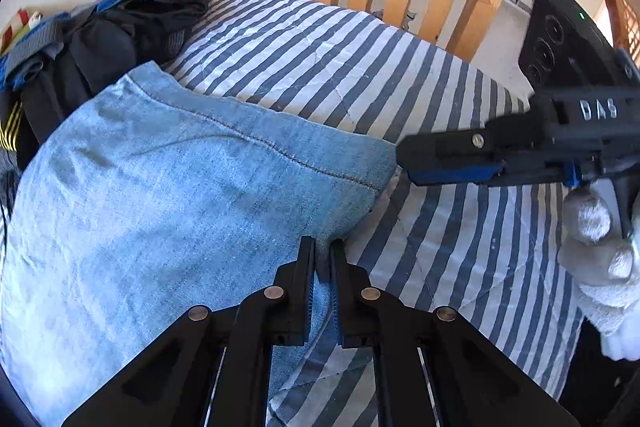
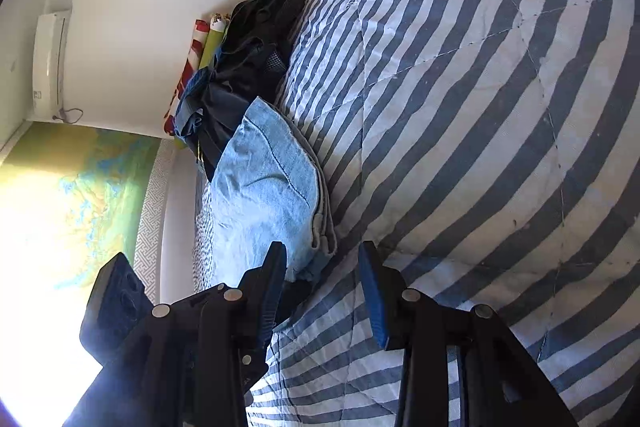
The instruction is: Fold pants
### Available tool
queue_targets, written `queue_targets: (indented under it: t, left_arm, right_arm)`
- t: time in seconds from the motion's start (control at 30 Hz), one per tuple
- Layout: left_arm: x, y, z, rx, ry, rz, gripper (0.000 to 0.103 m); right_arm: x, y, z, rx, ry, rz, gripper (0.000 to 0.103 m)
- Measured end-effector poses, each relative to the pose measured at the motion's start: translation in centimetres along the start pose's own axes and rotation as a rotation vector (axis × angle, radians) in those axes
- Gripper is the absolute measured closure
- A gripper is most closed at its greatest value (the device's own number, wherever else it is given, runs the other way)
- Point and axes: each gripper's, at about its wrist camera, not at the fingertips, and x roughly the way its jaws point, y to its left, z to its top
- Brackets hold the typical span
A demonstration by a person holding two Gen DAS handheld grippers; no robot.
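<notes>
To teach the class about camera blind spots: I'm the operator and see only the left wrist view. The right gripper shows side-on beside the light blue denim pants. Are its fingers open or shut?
Observer: Open. The right gripper has its fingers apart, gripping nothing.
Operator: Is the pants' edge nearest it a single layer?
Observer: No, the light blue denim pants show several stacked layers there.
Operator: Anything on the wall beyond the bed?
Observer: A white air-conditioning unit is mounted there.
</notes>
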Motion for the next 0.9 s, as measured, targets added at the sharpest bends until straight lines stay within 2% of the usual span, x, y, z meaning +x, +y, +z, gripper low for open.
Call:
queue_targets:
  t: [0.03, 0.1, 0.3, 0.43, 0.47, 0.5, 0.67, 0.9]
  left_arm:
    - [-0.1, 0.4, 0.0, -0.025, 0.000, -0.018, 0.095]
    - [-0.3, 0.5, 0.0, -0.023, -0.007, -0.006, 0.095]
    - [-0.7, -0.5, -0.4, 0.032, 0.009, -0.011, 0.090]
    - [-0.6, -0.9, -0.7, 0.064, 0.014, 0.046, 0.091]
    - [-0.6, -1.0, -0.8, 0.077, 0.015, 0.053, 0.097]
    - [-0.6, -1.2, -1.0, 0.092, 0.017, 0.059, 0.098]
    - [-1.1, -2.6, -1.7, 0.182, 0.014, 0.121, 0.099]
    - [-2.3, -2.0, -1.2, 0.164, 0.007, 0.087, 0.100]
  right_arm:
    - [-0.1, 0.2, -0.1, -0.018, 0.000, -0.017, 0.071]
    - [0.2, 0.4, -0.3, -0.039, 0.006, -0.035, 0.078]
    - [1.8, 0.4, 0.1, -0.016, 0.022, -0.024, 0.078]
    - [2.1, 0.7, 0.2, -0.020, 0.021, -0.010, 0.079]
    - [2.1, 1.0, 0.1, -0.040, 0.013, -0.036, 0.086]
    - [2.1, 1.1, 0.0, -0.053, 0.009, -0.061, 0.096]
    - [2.1, 0.2, -0.1, -0.014, 0.007, -0.041, 0.097]
    - [2.0, 0.2, -0.2, -0.013, 0.001, -0.020, 0.098]
